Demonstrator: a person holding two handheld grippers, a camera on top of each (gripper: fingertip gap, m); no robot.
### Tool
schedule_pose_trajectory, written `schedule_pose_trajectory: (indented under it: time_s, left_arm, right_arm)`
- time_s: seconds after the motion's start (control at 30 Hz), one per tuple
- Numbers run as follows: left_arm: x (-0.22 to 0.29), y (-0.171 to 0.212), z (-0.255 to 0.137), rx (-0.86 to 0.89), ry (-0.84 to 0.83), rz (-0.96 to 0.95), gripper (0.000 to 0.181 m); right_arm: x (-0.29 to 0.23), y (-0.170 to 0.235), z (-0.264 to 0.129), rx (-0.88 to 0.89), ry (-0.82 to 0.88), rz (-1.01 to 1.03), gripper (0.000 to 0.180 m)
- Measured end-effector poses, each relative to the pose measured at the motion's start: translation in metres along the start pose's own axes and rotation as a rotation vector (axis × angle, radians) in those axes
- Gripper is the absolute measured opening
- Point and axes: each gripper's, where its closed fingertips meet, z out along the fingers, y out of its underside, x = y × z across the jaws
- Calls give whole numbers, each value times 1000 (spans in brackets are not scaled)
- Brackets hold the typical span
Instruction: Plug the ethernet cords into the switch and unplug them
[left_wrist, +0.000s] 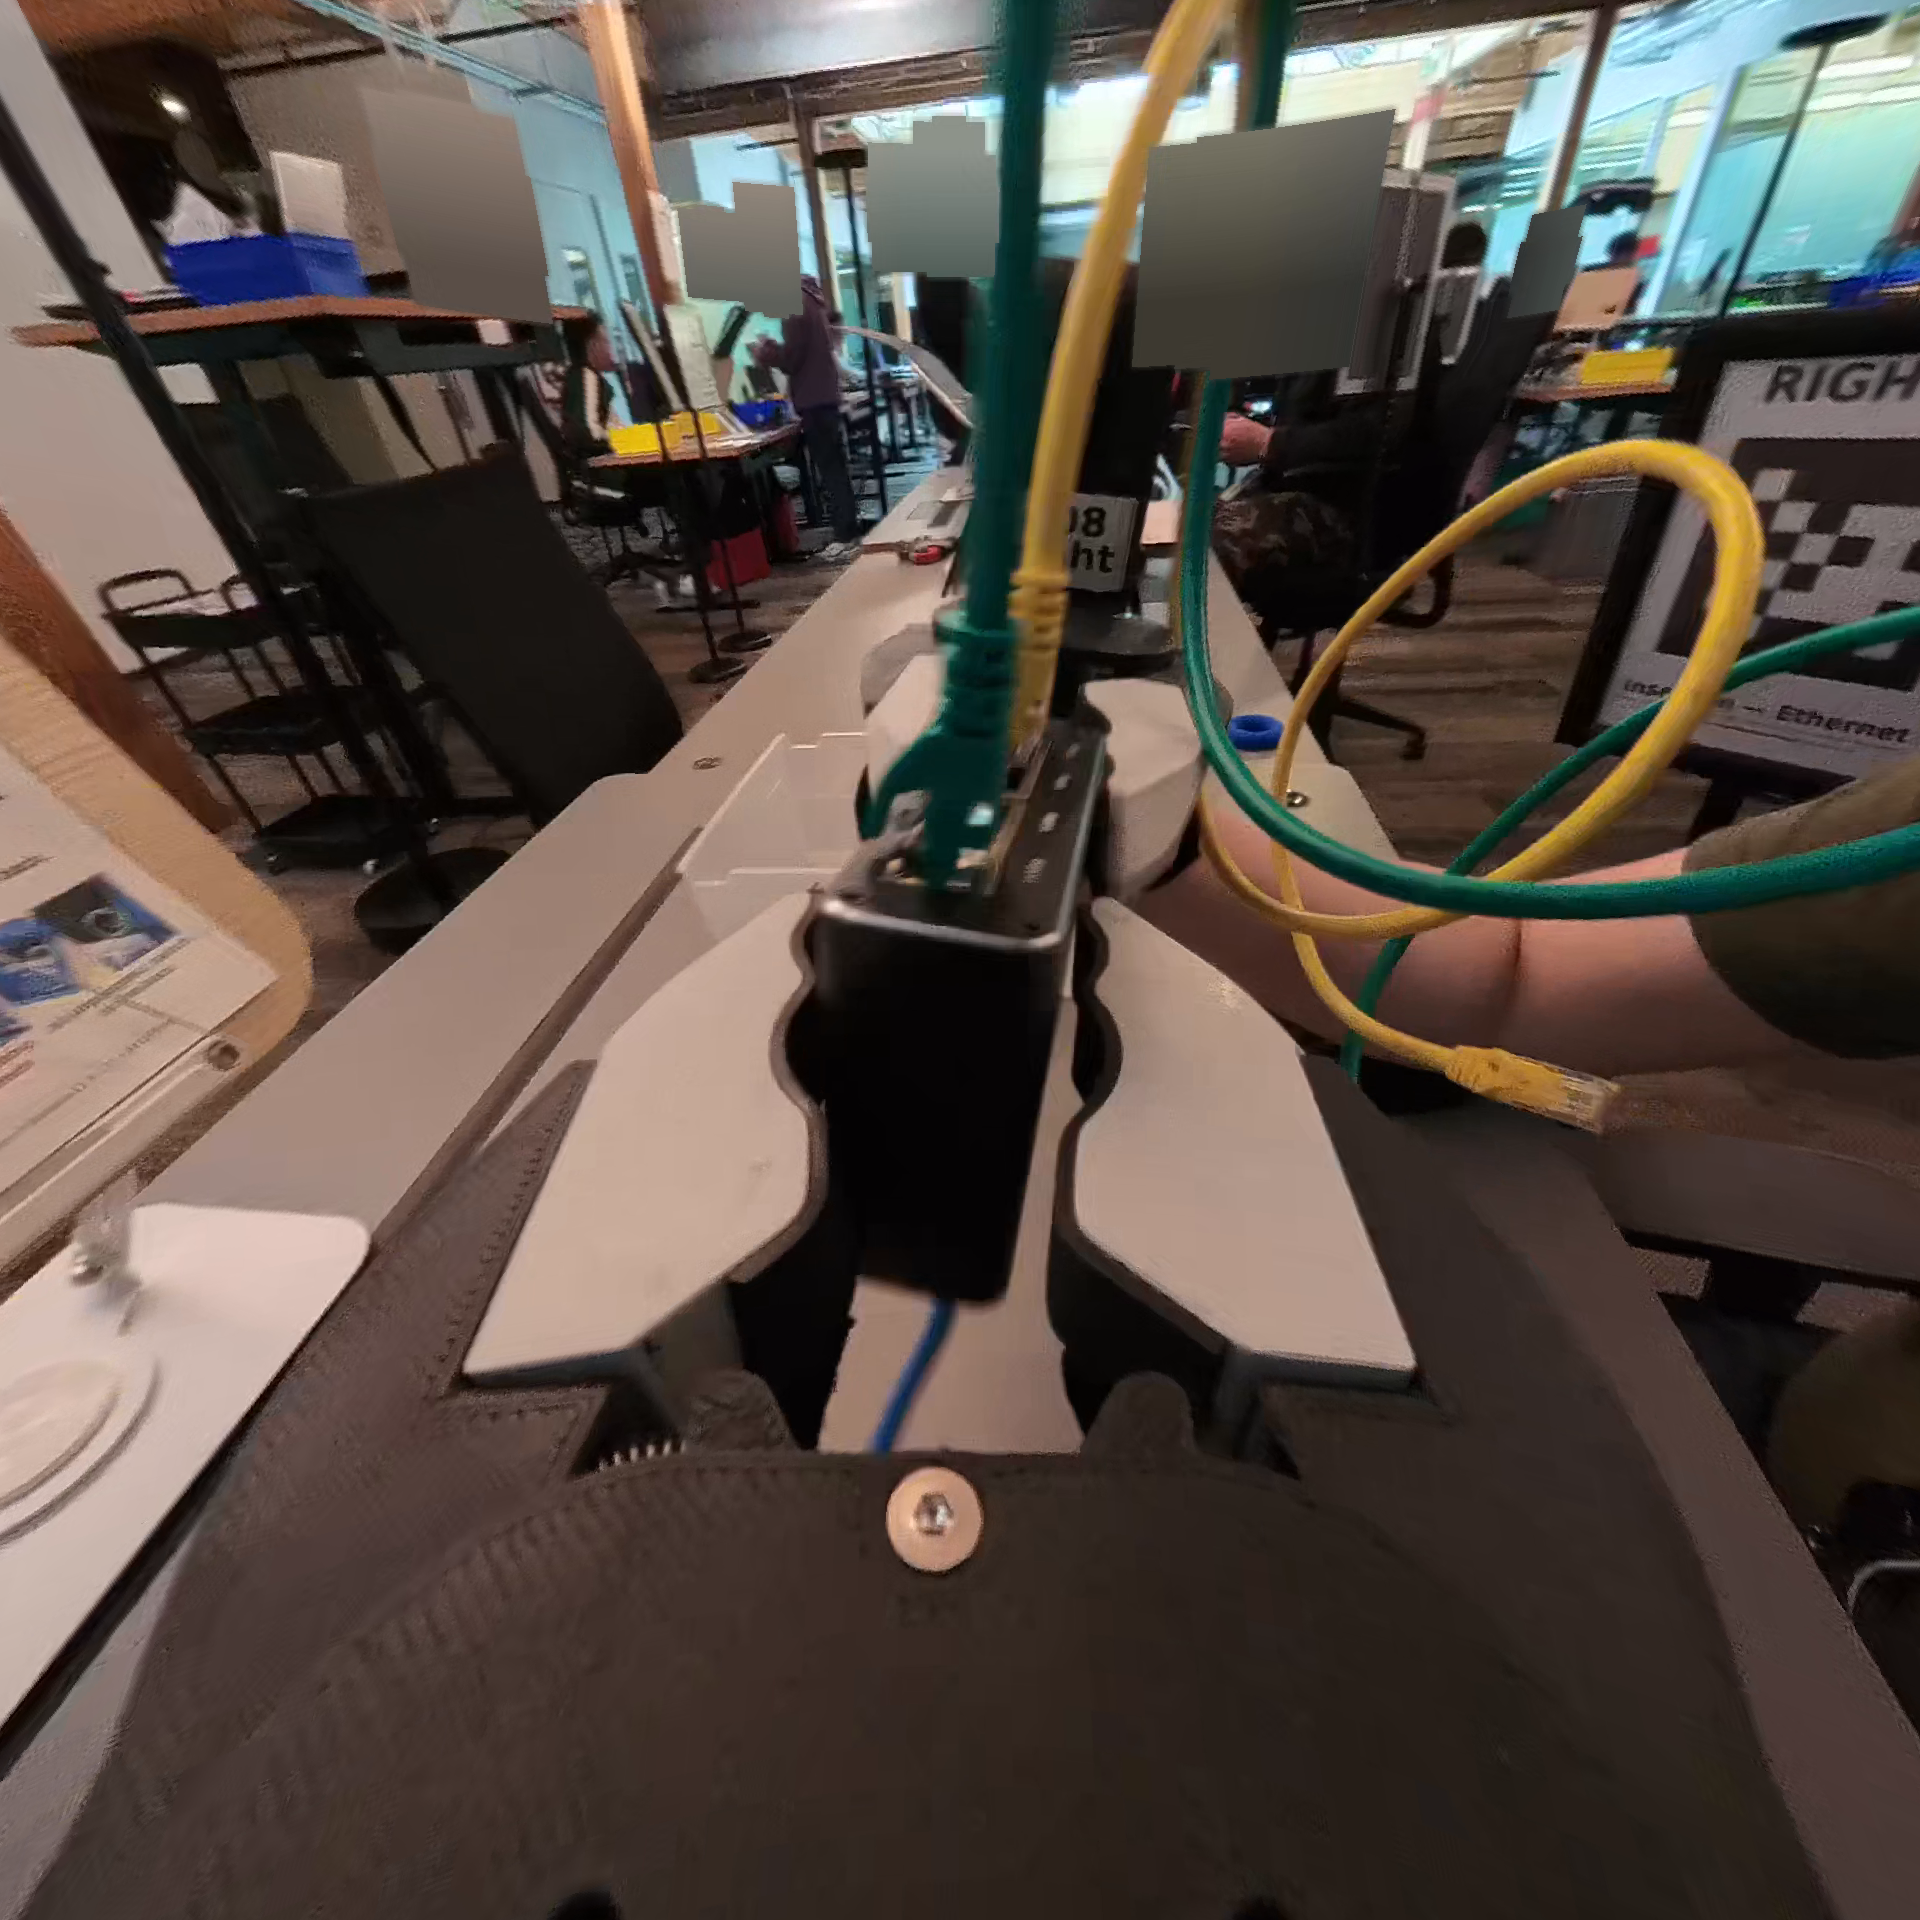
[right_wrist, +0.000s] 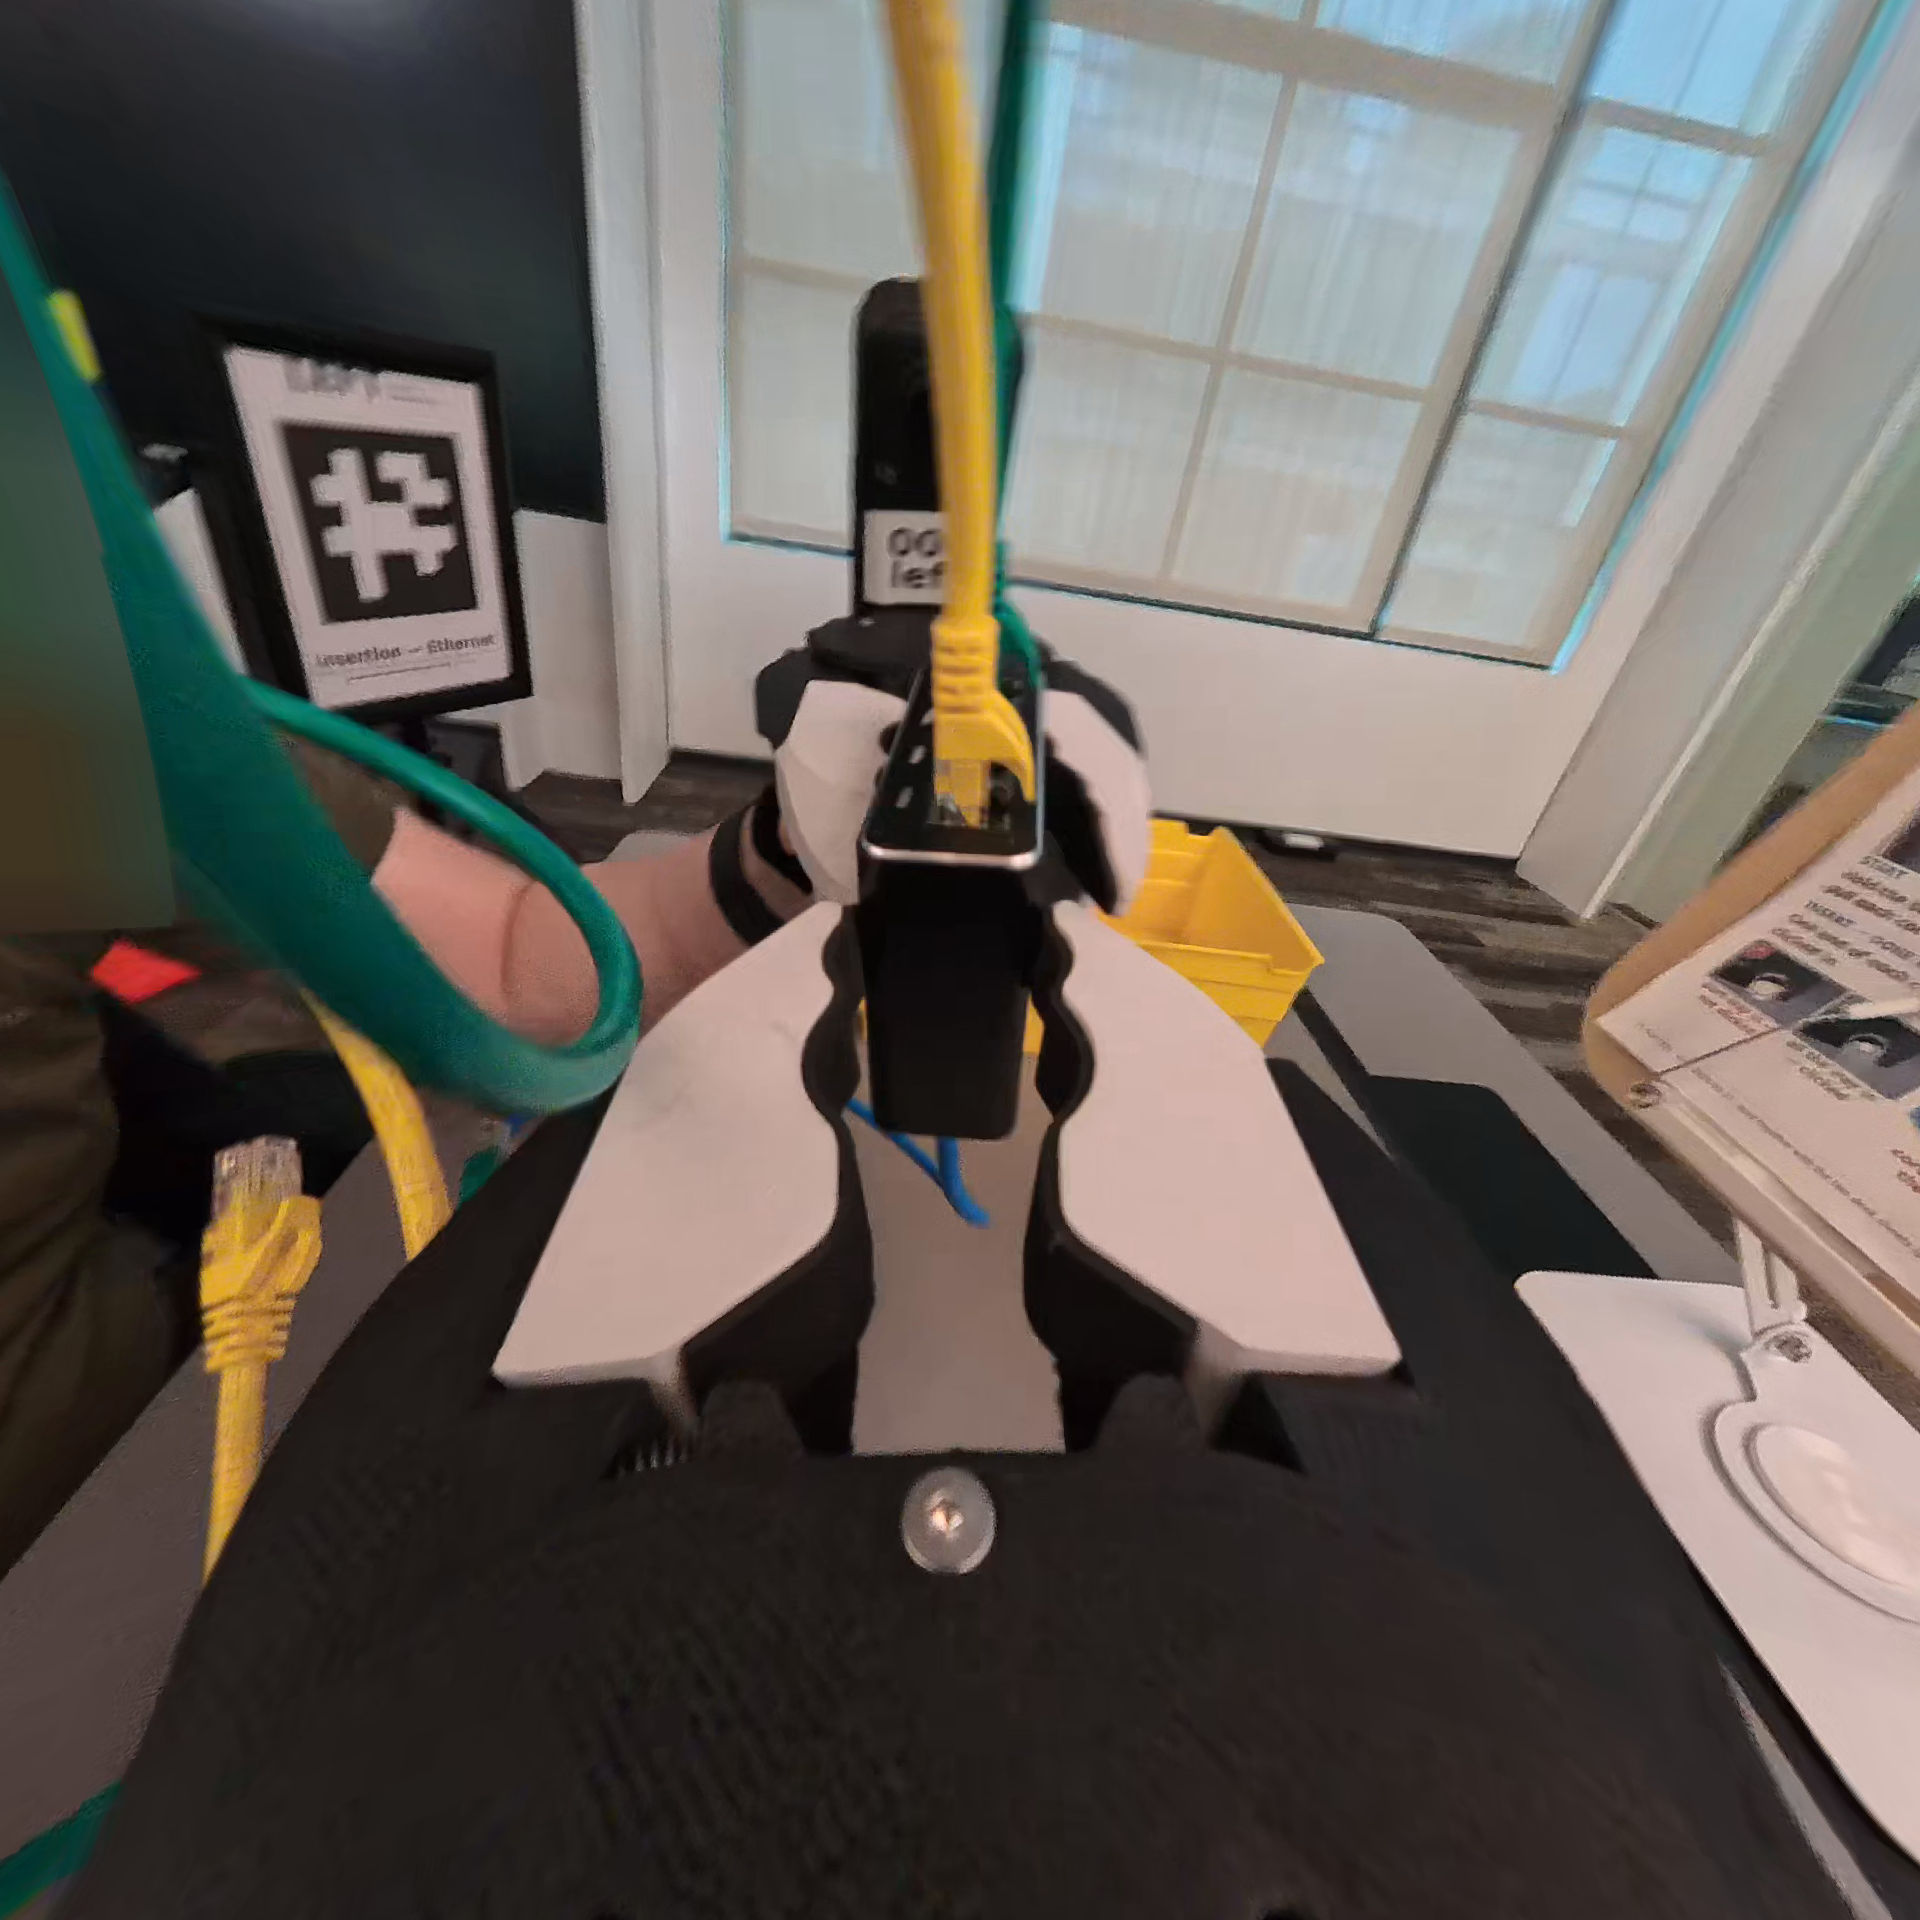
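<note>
The black switch (left_wrist: 935, 1049) is held level between my two grippers, one at each end. My left gripper (left_wrist: 940, 935) is shut on its near end; the white fingers (left_wrist: 1148, 800) of the right gripper clamp the far end. A green cord's plug (left_wrist: 951, 821) sits in the nearest top port, and a yellow cord's plug (left_wrist: 1039, 644) sits in a port behind it. In the right wrist view my right gripper (right_wrist: 940, 935) is shut on the switch (right_wrist: 940, 1008), with the yellow plug (right_wrist: 966, 727) in its top port. A loose yellow plug (left_wrist: 1538, 1086) hangs free; it also shows in the right wrist view (right_wrist: 255, 1174).
Green (left_wrist: 1558, 894) and yellow (left_wrist: 1704, 582) cord loops hang to the right over a person's forearm (left_wrist: 1455, 977). A blue cable (left_wrist: 914, 1371) runs under the switch. An instruction board (left_wrist: 114, 935) on a white base (left_wrist: 177, 1309), a marker sign (left_wrist: 1818, 582) and a yellow bin (right_wrist: 1216, 935) stand nearby. Left and right tips are no more than a few centimetres apart.
</note>
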Motion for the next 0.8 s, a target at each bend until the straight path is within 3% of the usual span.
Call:
schedule_pose_trajectory:
  time_s: [0.1,0.37,0.53,0.57,0.63,0.8]
  left_arm:
    - [4,4,-9,-40,83,-70,35]
    - [-9,5,3,40,24,-84,34]
    - [-9,8,9,37,27,-91,33]
    - [-9,8,9,39,25,-88,33]
    - [-11,9,9,42,1,-69,34]
    - [-9,15,9,-12,17,-57,34]
  right_arm:
    - [1,-6,-7,45,-28,40,32]
    - [18,-3,-16,52,34,86,32]
    - [23,3,-13,15,54,137,56]
    - [23,5,-11,7,54,145,55]
    - [20,8,-10,-10,41,129,33]
    - [17,12,-11,-90,51,56,33]
